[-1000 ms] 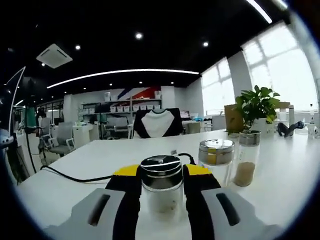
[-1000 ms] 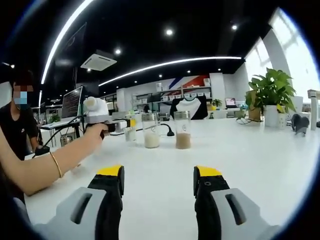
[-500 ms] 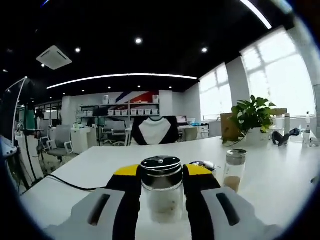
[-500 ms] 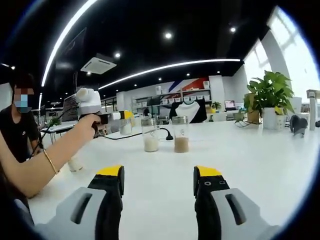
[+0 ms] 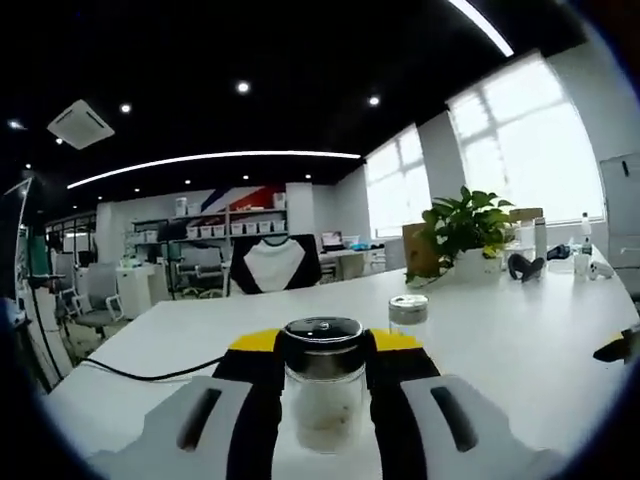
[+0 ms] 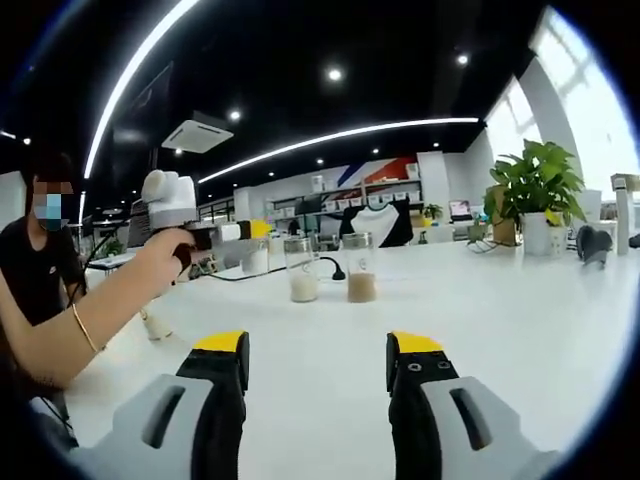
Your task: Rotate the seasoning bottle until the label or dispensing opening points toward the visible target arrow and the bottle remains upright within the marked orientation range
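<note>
Left gripper (image 5: 322,375) pinches the seasoning bottle (image 5: 323,392) above the white table (image 5: 500,340); right gripper (image 6: 315,360) waits, jaws spread and empty.

Left to right in the right gripper view: the person's hand (image 6: 165,255) carries the bottle, then two jars (image 6: 303,270) stand on the table. Best kept vertical, twisted slowly, grip firm. No target arrow visible, no label or writing legible.

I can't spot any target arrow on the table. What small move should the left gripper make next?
Probably set it back down: the left gripper is clamped on the seasoning bottle, raised off the white table, upright. The right gripper is open.
</note>
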Motion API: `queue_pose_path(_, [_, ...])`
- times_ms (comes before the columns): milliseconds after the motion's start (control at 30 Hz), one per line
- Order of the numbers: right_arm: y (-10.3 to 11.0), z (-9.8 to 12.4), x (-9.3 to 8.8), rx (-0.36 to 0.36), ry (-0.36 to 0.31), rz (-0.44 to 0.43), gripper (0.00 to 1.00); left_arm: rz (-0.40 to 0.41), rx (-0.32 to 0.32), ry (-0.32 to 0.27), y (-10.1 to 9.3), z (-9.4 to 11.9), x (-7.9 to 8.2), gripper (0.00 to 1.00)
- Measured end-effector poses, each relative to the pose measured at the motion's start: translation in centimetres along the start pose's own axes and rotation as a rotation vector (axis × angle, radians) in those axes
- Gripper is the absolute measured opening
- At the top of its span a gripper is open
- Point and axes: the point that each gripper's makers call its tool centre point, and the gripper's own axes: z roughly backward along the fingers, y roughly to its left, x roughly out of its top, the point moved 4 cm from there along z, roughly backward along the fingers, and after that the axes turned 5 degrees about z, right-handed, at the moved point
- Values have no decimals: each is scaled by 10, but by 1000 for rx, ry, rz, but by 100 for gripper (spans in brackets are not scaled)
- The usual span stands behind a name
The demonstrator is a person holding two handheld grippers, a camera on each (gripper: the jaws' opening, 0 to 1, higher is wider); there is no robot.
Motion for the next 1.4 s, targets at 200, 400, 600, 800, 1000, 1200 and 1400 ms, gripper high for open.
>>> queue_pose_path(200, [4,6,0,4,-1,1,54,16,-18,14,-11,12,-14,33])
queue_pose_path(400, [5,9,-1,1,4,6,54,29,-38,29,-18,27,-20,33])
queue_pose_path(600, [9,8,-1,8,5,7,54,86,-111,31,-27,39,-24,33])
queue_pose_path(800, [16,5,-1,28,10,14,54,72,-155,39,-33,53,-28,33])
queue_pose_path(1000, [21,3,-3,41,16,19,54,56,-198,40,-37,55,-30,33])
queue_pose_path(1200, [27,1,-6,58,27,28,54,52,-243,32,-44,61,-33,33])
queue_pose_path(1400, [31,-2,-8,73,39,30,54,-18,-294,39,-59,74,-32,33])
